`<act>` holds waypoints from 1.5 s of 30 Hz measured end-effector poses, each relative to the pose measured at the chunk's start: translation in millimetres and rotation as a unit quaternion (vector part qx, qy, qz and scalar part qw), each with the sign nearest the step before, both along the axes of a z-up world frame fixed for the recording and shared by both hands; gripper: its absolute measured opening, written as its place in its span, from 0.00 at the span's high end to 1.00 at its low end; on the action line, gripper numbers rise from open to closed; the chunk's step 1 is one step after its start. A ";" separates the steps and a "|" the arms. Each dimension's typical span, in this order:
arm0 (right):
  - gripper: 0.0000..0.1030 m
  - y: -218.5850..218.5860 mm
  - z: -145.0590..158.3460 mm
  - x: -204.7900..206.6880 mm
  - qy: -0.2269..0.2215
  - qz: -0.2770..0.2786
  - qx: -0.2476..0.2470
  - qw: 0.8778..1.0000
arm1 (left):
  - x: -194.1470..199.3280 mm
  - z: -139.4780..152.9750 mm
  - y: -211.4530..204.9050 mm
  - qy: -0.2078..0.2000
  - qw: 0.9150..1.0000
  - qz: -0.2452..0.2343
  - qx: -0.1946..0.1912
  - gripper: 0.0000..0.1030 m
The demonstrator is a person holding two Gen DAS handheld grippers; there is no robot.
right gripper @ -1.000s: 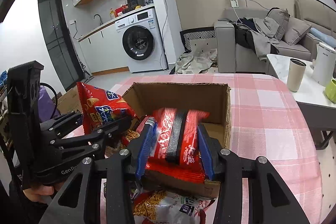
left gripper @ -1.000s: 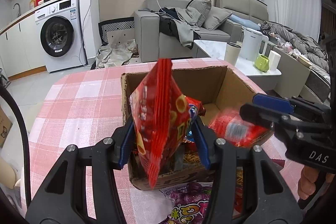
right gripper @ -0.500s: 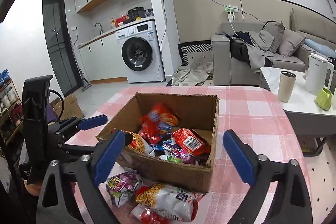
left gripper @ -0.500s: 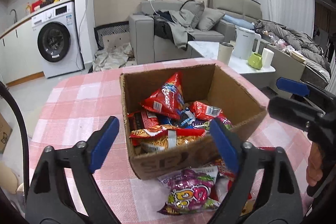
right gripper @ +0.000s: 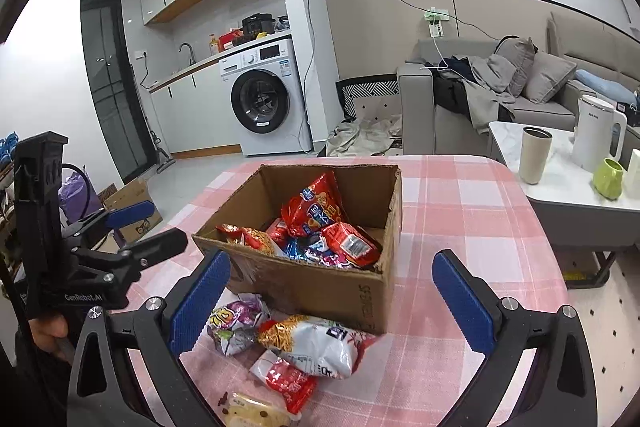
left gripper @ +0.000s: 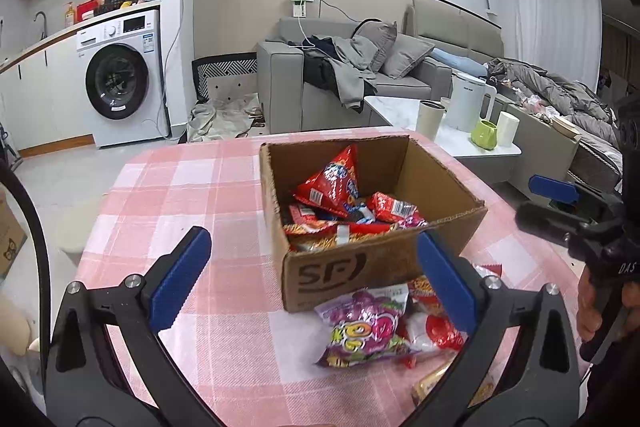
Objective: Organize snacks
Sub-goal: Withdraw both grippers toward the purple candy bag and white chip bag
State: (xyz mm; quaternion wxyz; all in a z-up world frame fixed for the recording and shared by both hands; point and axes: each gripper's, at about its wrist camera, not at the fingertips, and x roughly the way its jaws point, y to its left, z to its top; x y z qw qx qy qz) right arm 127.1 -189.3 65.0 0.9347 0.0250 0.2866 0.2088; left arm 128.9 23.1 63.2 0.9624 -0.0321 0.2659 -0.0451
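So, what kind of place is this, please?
Most likely a small home flat, kitchen and living room in one: a white front-loading washing machine under a kitchen counter, a grey fabric sofa, and a pink checked tablecloth.

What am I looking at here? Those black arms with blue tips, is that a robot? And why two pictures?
No robot: a person holds a pair of tongs in each hand, and each pair carries a wide-angle camera looking along its fingers. One picture comes from the left tongs, the other from the right tongs; each also shows the other pair at its edge. Both have just opened wide and hold nothing. On the pink checked tablecloth stands a cardboard box with snack bags inside, a red bag on top. Loose in front of it lie more, among them a purple bag and a white noodle-snack bag.
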 end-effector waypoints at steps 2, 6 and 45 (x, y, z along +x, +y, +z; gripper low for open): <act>0.00 -4.1 -1.7 -4.5 0.005 -0.001 0.002 1.000 | -7.7 -1.8 4.2 0.003 1.000 0.001 -0.001 0.01; 0.00 -11.8 -3.4 -13.6 0.008 -0.006 0.003 1.000 | -18.8 -7.9 7.4 0.013 1.000 0.003 0.010 0.01; 0.00 28.3 -75.7 5.7 0.117 0.023 -0.035 0.992 | 2.7 -64.9 -6.3 0.110 0.993 -0.023 -0.017 0.01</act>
